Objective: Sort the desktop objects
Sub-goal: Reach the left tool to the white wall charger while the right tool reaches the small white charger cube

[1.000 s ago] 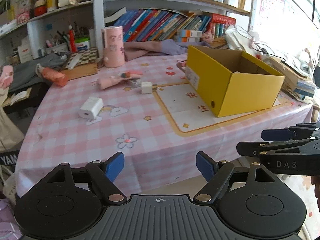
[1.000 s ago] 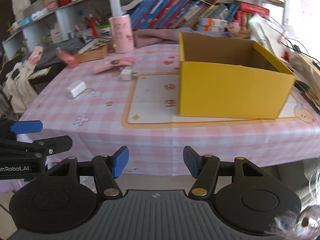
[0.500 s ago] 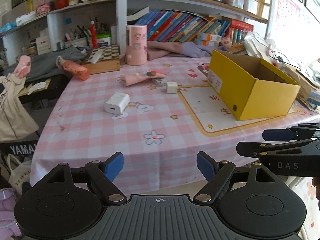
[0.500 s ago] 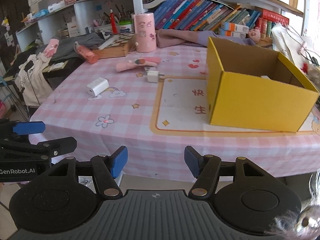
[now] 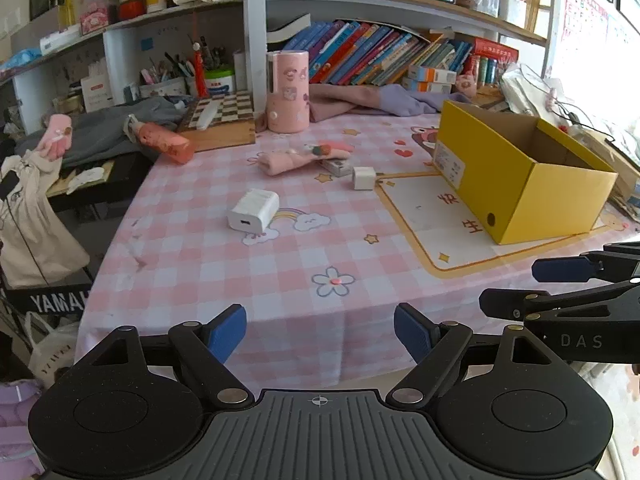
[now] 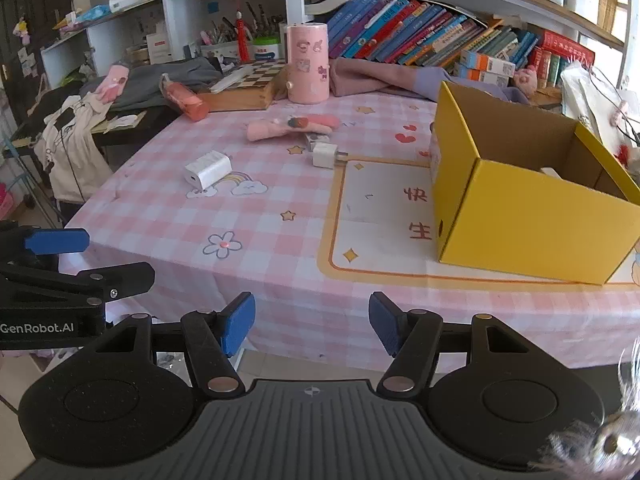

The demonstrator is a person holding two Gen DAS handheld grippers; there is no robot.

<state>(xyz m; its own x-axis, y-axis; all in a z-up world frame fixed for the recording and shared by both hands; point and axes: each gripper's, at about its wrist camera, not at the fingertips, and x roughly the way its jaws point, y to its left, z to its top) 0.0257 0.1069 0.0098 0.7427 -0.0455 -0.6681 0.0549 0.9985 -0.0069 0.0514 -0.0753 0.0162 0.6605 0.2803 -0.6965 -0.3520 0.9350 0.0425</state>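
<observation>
A white charger block (image 5: 253,211) (image 6: 208,169) lies on the pink checked tablecloth (image 5: 224,264). A smaller white plug adapter (image 5: 363,178) (image 6: 325,155) lies next to a pink sock-like bundle (image 5: 302,157) (image 6: 291,125). An open yellow box (image 5: 520,172) (image 6: 532,204) stands at the right. My left gripper (image 5: 320,330) is open and empty, off the table's front edge. My right gripper (image 6: 312,322) is open and empty, also off the front edge; its side shows in the left wrist view (image 5: 560,280).
A pink cylinder holder (image 5: 287,97) (image 6: 308,64), a checkered board (image 5: 220,114) and a salmon bottle (image 5: 164,142) stand at the back. Bookshelves (image 5: 380,56) rise behind. Clothes (image 5: 36,208) hang left of the table.
Both views have swung left, so the yellow box has shifted right and the charger and table's left edge sit more central. Both grippers stay open.
</observation>
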